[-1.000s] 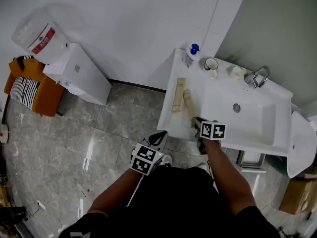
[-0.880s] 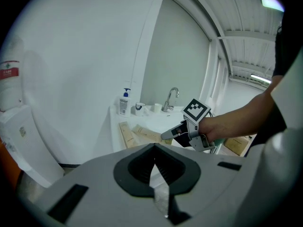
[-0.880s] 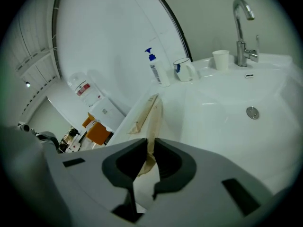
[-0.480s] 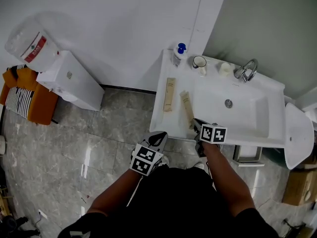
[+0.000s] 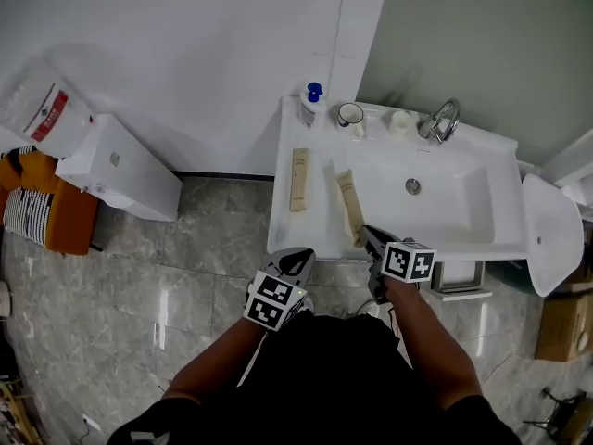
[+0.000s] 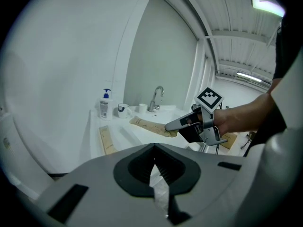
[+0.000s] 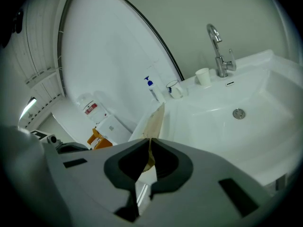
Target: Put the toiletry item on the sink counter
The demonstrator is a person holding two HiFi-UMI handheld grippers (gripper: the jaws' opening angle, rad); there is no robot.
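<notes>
Two tan toiletry tubes show at the white sink counter (image 5: 281, 222). One tube (image 5: 298, 180) lies flat on the counter's left strip, also seen in the left gripper view (image 6: 107, 139). My right gripper (image 5: 368, 235) is shut on the near end of the other tube (image 5: 349, 206), which slants away from the jaws over the basin's left rim (image 7: 154, 121). In the left gripper view that gripper (image 6: 173, 126) holds its tube (image 6: 147, 125) above the counter. My left gripper (image 5: 297, 257) hangs over the floor in front of the counter, jaws together, nothing in them (image 6: 154, 148).
A pump bottle (image 5: 310, 103), a mug (image 5: 350, 115), a small cup (image 5: 399, 121) and the faucet (image 5: 439, 120) line the back of the sink. A white cabinet (image 5: 116, 167), a water jug (image 5: 42, 109) and an orange seat (image 5: 42, 213) stand to the left.
The right gripper has risen with its tube, which now sits apart from the tube lying on the counter. Both grippers have shifted and the whole view has moved.
</notes>
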